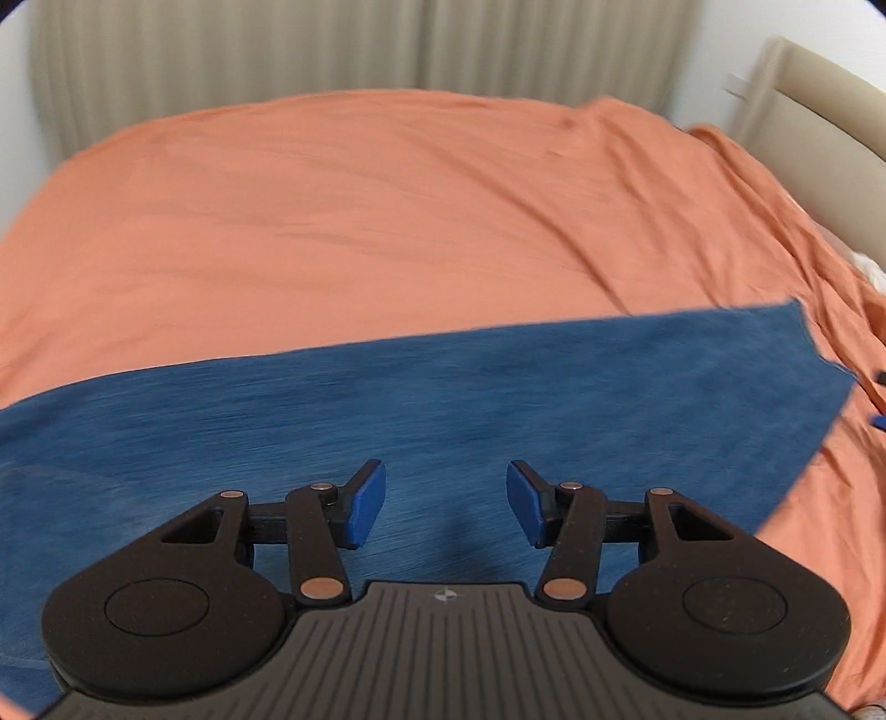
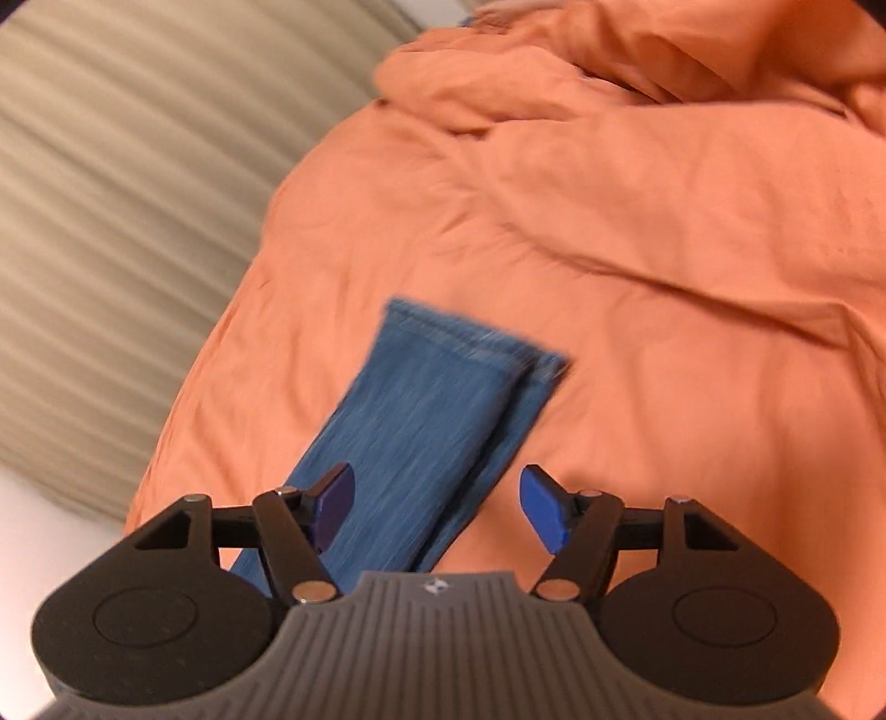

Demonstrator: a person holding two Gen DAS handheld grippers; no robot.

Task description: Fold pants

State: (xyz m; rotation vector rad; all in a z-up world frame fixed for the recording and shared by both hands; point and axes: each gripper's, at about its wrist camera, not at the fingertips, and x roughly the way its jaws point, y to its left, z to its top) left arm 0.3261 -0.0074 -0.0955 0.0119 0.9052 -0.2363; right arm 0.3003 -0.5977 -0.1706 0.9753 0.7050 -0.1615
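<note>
- The left gripper (image 1: pixel 446 501) hangs low over the pants (image 1: pixel 421 410), its blue pads spread apart with nothing between them but the denim below.
- The right gripper (image 2: pixel 437 507) also stands with its jaws apart, gripping nothing, above the leg end of the pants (image 2: pixel 437 421).
- The blue denim pants lie flat on the orange bedcover (image 1: pixel 343 221), legs stacked, hems pointing towards the rumpled part of the cover.
- A beige curtain (image 1: pixel 354 44) hangs behind the bed.
</note>
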